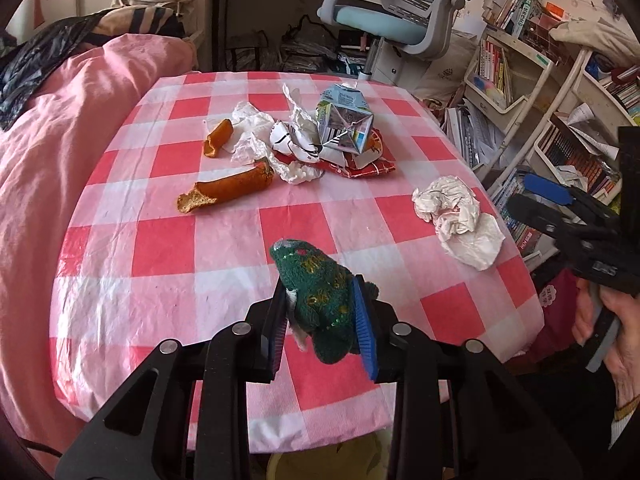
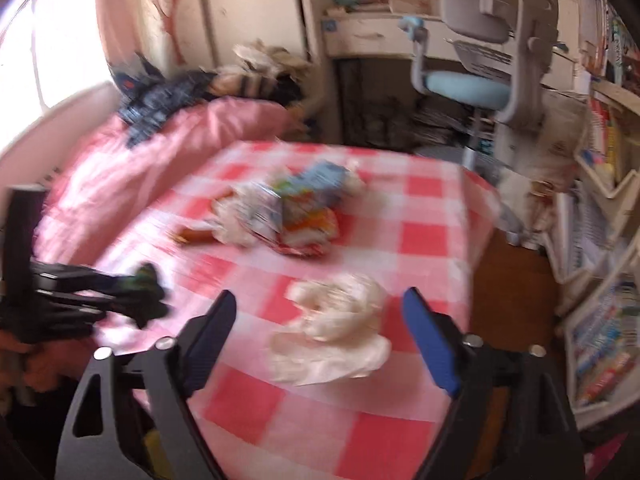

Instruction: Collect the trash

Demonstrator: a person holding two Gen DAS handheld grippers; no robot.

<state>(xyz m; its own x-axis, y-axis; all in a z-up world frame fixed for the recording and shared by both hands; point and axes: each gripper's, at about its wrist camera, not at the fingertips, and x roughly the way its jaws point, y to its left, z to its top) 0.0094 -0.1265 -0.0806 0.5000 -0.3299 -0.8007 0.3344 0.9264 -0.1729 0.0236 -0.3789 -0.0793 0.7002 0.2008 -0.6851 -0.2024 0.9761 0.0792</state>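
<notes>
**One scrap in hand, the next lined up**

The left gripper [image 1: 324, 312] is pinching a green knitted scrap [image 1: 320, 292], flecked with gold and crumpled, held up over the near edge of the checked tablecloth [image 1: 160, 248]. The right gripper [image 2: 320, 344] is spread wide, its fingers either side of a crumpled white tissue [image 2: 340, 316] near the table's right edge, not yet touching it. I'd say the collecting is well short of done: the next move calls for lowering and closing on that soft wad. Farther off lie two orange peels [image 1: 232, 188], a crushed carton [image 1: 346, 120] and more paper, all heaped together.
</notes>
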